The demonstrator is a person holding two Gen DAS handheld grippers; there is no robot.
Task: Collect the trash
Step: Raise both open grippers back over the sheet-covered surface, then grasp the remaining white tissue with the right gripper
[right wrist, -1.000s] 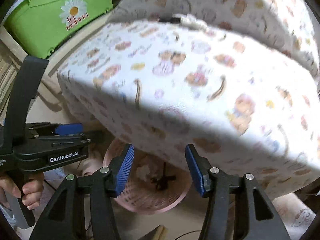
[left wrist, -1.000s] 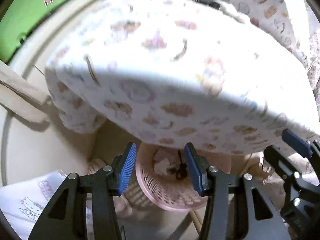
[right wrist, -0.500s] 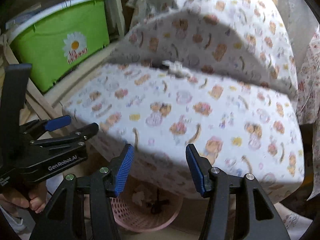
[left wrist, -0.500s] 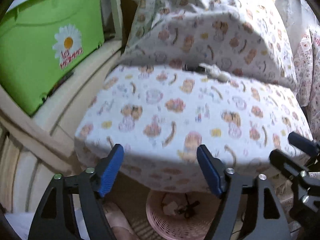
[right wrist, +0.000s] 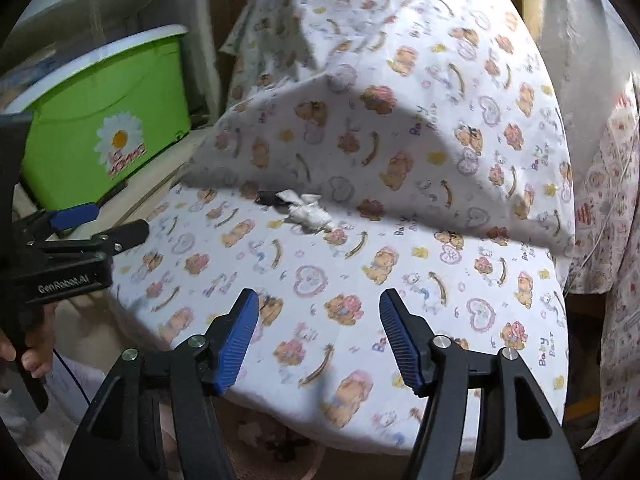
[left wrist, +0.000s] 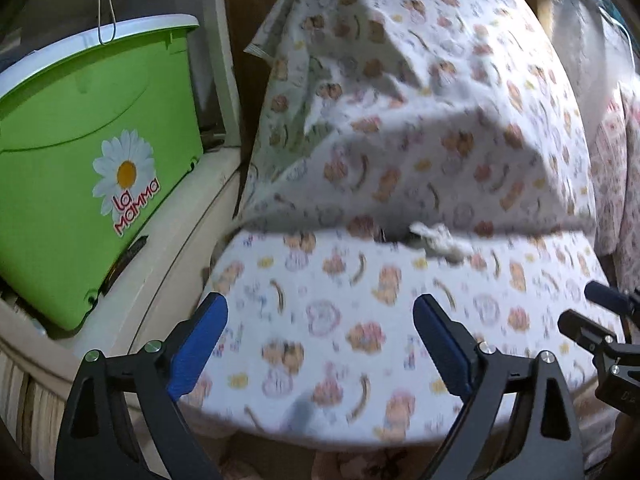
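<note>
A crumpled white tissue (right wrist: 307, 213) lies on the bear-print cushion (right wrist: 360, 288), at the crease below the back cushion, beside a small black object (right wrist: 269, 197). The tissue also shows in the left wrist view (left wrist: 440, 242). My left gripper (left wrist: 320, 332) is open and empty, above the cushion's front edge. My right gripper (right wrist: 316, 332) is open and empty over the cushion, short of the tissue. The left gripper also shows at the left of the right wrist view (right wrist: 96, 224). The pink basket (right wrist: 280, 452) with trash is mostly hidden under the cushion.
A green bin with a daisy label (left wrist: 92, 168) stands on a wooden ledge (left wrist: 168, 248) at the left. A printed back cushion (right wrist: 400, 80) rises behind the seat. Patterned cloth (right wrist: 616, 240) hangs at the right.
Both grippers have risen from the pink basket under the cushion to above the cushion top. The tissue on the cushion is now nearer. The left jaws have opened wider.
</note>
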